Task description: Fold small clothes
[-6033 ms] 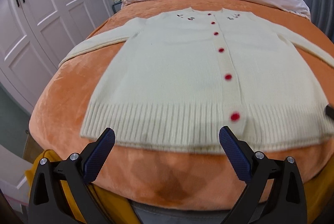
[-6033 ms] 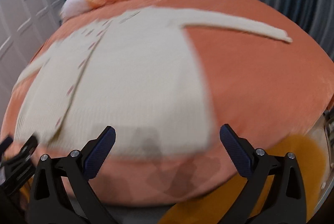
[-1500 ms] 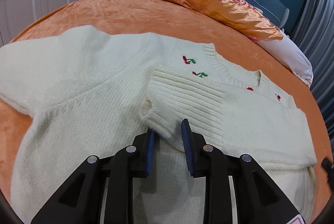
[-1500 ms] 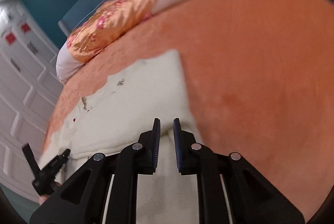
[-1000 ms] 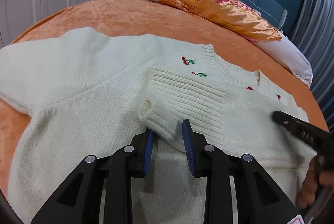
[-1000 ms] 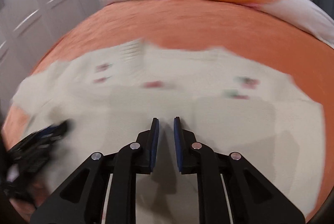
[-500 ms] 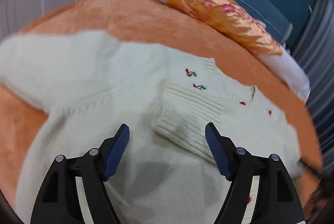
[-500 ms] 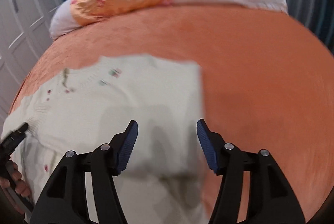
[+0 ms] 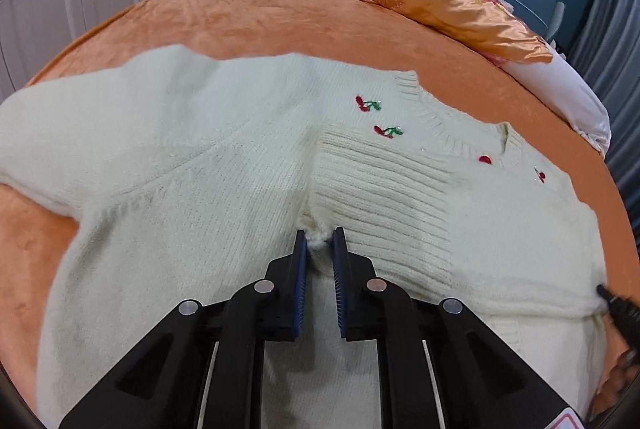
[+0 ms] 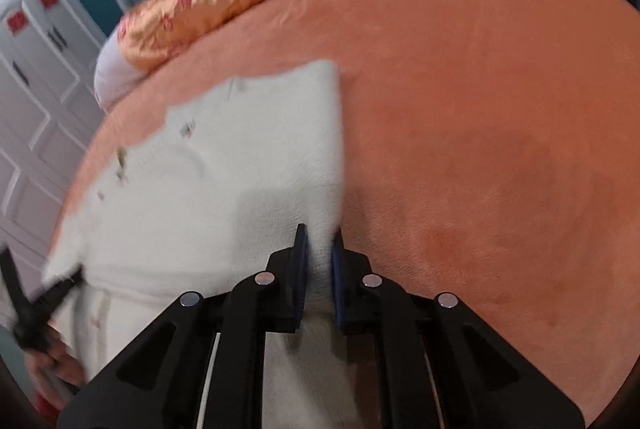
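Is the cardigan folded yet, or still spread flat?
Partly folded. One sleeve lies across the cardigan chest, its ribbed cuff below the cherries; the other sleeve is still spread out.

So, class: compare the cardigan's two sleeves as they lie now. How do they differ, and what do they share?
The right sleeve is folded across the cardigan's chest; the left sleeve lies spread out over the orange bedspread. The right sleeve's ribbed cuff is pinched in the left gripper; nothing touches the left sleeve. Both are cream knit.
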`<action>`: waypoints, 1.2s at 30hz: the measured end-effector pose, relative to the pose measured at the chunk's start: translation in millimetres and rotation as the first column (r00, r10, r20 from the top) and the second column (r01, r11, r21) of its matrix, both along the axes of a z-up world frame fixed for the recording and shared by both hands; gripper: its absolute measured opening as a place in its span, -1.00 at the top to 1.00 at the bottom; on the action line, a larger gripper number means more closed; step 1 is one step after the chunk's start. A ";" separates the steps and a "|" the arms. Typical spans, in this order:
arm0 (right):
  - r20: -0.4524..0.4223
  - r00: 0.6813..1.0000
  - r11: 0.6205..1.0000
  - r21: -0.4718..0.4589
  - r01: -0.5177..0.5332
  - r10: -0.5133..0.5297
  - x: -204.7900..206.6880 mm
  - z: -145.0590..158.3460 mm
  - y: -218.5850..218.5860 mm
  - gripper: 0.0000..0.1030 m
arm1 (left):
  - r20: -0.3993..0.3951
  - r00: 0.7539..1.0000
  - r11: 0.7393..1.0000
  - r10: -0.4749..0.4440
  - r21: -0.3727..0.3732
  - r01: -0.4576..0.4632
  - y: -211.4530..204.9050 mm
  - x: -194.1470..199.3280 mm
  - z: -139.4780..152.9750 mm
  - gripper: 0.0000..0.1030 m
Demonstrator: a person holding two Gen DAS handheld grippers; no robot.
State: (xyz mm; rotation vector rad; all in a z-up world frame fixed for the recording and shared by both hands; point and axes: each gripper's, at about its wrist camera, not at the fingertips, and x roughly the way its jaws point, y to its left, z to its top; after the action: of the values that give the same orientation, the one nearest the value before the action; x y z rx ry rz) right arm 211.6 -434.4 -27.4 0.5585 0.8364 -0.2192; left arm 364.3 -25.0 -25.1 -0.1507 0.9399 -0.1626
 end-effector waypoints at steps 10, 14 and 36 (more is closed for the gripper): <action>-0.057 0.996 0.951 -0.299 -0.076 0.062 12.7 -4.1 50.6 0.82 | 0.067 0.998 0.998 0.009 0.066 -0.014 -4.7 -8.7 -5.4 0.69; -0.061 0.997 0.925 -0.375 -0.058 0.038 12.6 -0.8 60.9 0.82 | 0.079 0.997 0.999 0.024 0.022 -0.025 3.1 -12.1 -4.6 0.62; -0.016 1.000 0.920 -0.391 -0.029 0.025 1.9 -2.6 69.6 0.81 | -0.049 0.816 0.813 0.576 -0.070 -0.578 355.0 -17.2 43.0 -0.23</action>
State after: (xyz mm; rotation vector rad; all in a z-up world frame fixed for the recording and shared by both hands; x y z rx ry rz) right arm 213.5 -364.9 -30.1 0.1692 0.7831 -0.3547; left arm 347.1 330.0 17.9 -0.5105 0.8742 0.3702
